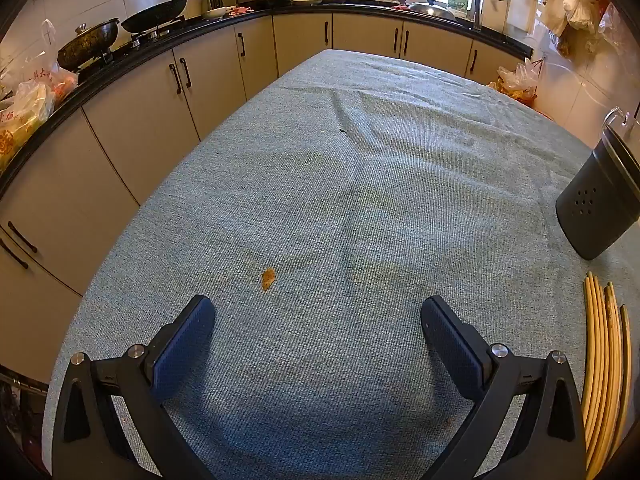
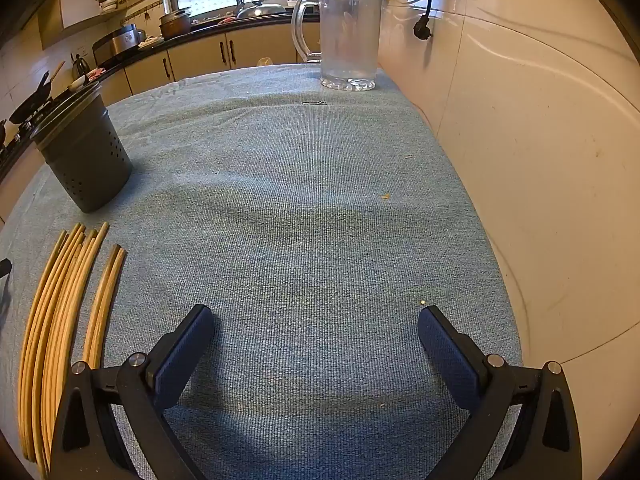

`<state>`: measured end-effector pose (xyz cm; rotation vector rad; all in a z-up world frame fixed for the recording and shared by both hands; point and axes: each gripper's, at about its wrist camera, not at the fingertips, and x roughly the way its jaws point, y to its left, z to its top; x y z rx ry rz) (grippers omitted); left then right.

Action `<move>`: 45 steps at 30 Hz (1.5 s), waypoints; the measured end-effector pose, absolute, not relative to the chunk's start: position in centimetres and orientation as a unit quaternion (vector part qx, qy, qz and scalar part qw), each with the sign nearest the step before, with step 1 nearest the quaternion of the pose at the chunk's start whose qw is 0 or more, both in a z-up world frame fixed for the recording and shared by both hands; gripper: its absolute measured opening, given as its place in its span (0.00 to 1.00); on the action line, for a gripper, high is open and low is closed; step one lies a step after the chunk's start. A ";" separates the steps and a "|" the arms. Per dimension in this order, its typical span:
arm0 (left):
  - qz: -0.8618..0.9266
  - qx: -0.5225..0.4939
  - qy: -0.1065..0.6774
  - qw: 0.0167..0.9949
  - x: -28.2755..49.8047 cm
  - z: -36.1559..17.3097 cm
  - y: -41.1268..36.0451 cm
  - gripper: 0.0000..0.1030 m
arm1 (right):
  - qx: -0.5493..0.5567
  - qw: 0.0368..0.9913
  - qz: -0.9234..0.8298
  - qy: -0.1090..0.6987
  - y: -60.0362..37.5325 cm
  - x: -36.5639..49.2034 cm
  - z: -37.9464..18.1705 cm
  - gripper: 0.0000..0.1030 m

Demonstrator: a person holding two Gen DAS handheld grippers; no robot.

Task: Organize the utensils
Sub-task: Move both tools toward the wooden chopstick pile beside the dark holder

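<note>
Several yellow wooden chopsticks (image 2: 60,308) lie side by side on the blue-grey tablecloth (image 2: 312,208), left of my right gripper (image 2: 316,320); the left wrist view shows the chopsticks (image 1: 604,364) at its right edge. A dark grey perforated utensil holder (image 2: 82,152) stands upright just beyond them, also seen as the holder (image 1: 600,196) at the right of the left wrist view. My left gripper (image 1: 318,314) hovers over bare cloth, well left of the chopsticks. Both grippers are open wide with nothing between the blue pads.
A clear glass mug (image 2: 346,38) stands at the table's far edge by the tiled wall (image 2: 520,140). An orange stain (image 1: 268,278) marks the cloth (image 1: 360,200). Cabinets (image 1: 160,92) and a counter with pans (image 1: 120,28) run along the left.
</note>
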<state>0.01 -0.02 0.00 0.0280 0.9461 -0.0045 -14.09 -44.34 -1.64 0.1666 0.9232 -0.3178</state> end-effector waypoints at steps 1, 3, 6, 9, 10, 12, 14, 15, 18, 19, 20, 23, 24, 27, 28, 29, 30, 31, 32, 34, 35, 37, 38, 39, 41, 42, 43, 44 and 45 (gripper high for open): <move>-0.002 0.014 0.454 0.891 0.0 0.0 0.0 1.00 | 0.085 0.878 -0.156 0.445 -44.4 -14.1 -1.6 1.00; -0.003 0.013 0.453 0.891 0.0 0.0 0.0 1.00 | 0.085 0.874 -0.159 0.450 -44.2 -14.0 -1.6 1.00; -0.003 0.013 0.453 0.891 0.0 0.0 0.0 1.00 | 0.086 0.870 -0.164 0.456 -44.1 -13.5 -1.5 1.00; 0.004 0.019 0.455 0.890 -0.3 0.2 -0.2 1.00 | 0.086 0.872 -0.165 0.453 -43.9 -13.2 -1.4 1.00; 0.007 0.020 0.452 0.892 -0.7 0.6 -0.3 1.00 | 0.086 0.872 -0.166 0.452 -43.8 -13.5 -1.6 1.00; 0.008 0.012 0.435 0.900 -2.3 2.0 -0.4 1.00 | 0.088 0.872 -0.166 0.453 -43.8 -14.1 -1.3 1.00; 0.007 0.015 0.417 0.909 -3.9 3.9 -0.8 1.00 | 0.098 0.869 -0.167 0.455 -44.4 -14.5 -1.4 1.00; 0.005 0.020 0.406 0.914 -5.0 5.1 -1.0 1.00 | 0.107 0.870 -0.166 0.452 -44.2 -14.9 -1.2 1.00; 0.004 0.035 0.369 0.929 -7.9 8.3 -1.6 1.00 | 0.128 0.880 -0.158 0.428 -43.7 -16.5 0.1 1.00; 0.004 0.040 0.357 0.933 -8.9 9.2 -1.9 1.00 | 0.127 0.885 -0.159 0.419 -43.4 -17.0 0.6 1.00; 0.002 0.047 0.344 0.938 -9.9 10.2 -2.2 1.00 | 0.124 0.892 -0.160 0.404 -42.8 -17.7 1.5 1.00; -0.005 0.060 0.326 0.943 -12.2 12.0 -3.1 1.00 | 0.112 0.910 -0.163 0.364 -41.3 -19.9 3.7 1.00; -0.007 0.063 0.323 0.944 -13.0 12.5 -3.6 1.00 | 0.109 0.915 -0.163 0.351 -40.8 -20.6 4.4 1.00; -0.021 0.067 0.317 0.946 -14.8 13.4 -4.3 1.00 | 0.095 0.929 -0.165 0.318 -39.1 -22.3 6.0 1.00; -0.025 0.070 0.315 0.946 -15.2 13.5 -4.5 1.00 | 0.090 0.932 -0.165 0.311 -38.6 -22.9 6.6 1.00; -0.027 0.073 0.312 0.947 -15.8 13.6 -4.7 1.00 | 0.085 0.935 -0.165 0.302 -38.2 -23.6 7.2 1.00; -0.029 0.077 0.308 0.948 -16.5 13.8 -4.9 1.00 | 0.079 0.939 -0.165 0.291 -37.7 -24.2 7.8 1.00; -0.029 0.080 0.304 0.949 -17.1 14.0 -5.1 1.00 | 0.075 0.941 -0.165 0.284 -37.4 -24.5 8.1 1.00; -0.030 0.084 0.301 0.950 -17.5 14.2 -5.4 1.00 | 0.072 0.943 -0.165 0.279 -37.0 -24.6 8.5 1.00; -0.031 0.088 0.294 0.951 -18.4 14.6 -5.6 1.00 | 0.063 0.948 -0.164 0.265 -36.4 -25.3 9.3 1.00; -0.032 0.090 0.292 0.952 -18.8 14.7 -5.6 1.00 | 0.061 0.950 -0.165 0.258 -36.2 -25.7 9.6 1.00; -0.037 0.092 0.289 0.952 -19.5 15.0 -5.6 1.00 | 0.055 0.953 -0.168 0.246 -35.7 -26.6 10.3 1.00; -0.039 0.091 0.287 0.953 -19.8 15.1 -5.5 1.00 | 0.053 0.954 -0.170 0.241 -35.5 -26.9 10.5 1.00; -0.040 0.091 0.286 0.953 -20.1 15.2 -5.7 1.00 | 0.052 0.955 -0.170 0.238 -35.3 -27.5 10.5 1.00; -0.044 0.091 0.282 0.954 -20.6 15.5 -5.7 1.00 | 0.049 0.957 -0.172 0.230 -35.1 -28.2 10.7 1.00; -0.046 0.090 0.281 0.954 -20.8 15.6 -5.7 1.00 | 0.048 0.957 -0.175 0.228 -35.1 -28.4 10.7 1.00; -0.048 0.090 0.280 0.955 -20.9 15.6 -5.8 1.00 | 0.046 0.957 -0.178 0.225 -35.0 -28.6 10.8 1.00; -0.051 0.090 0.279 0.955 -21.1 15.6 -5.9 1.00 | 0.046 0.957 -0.180 0.223 -35.0 -28.9 10.8 1.00; -0.053 0.089 0.278 0.955 -21.3 15.6 -6.0 1.00 | 0.046 0.957 -0.182 0.221 -34.9 -29.1 10.8 1.00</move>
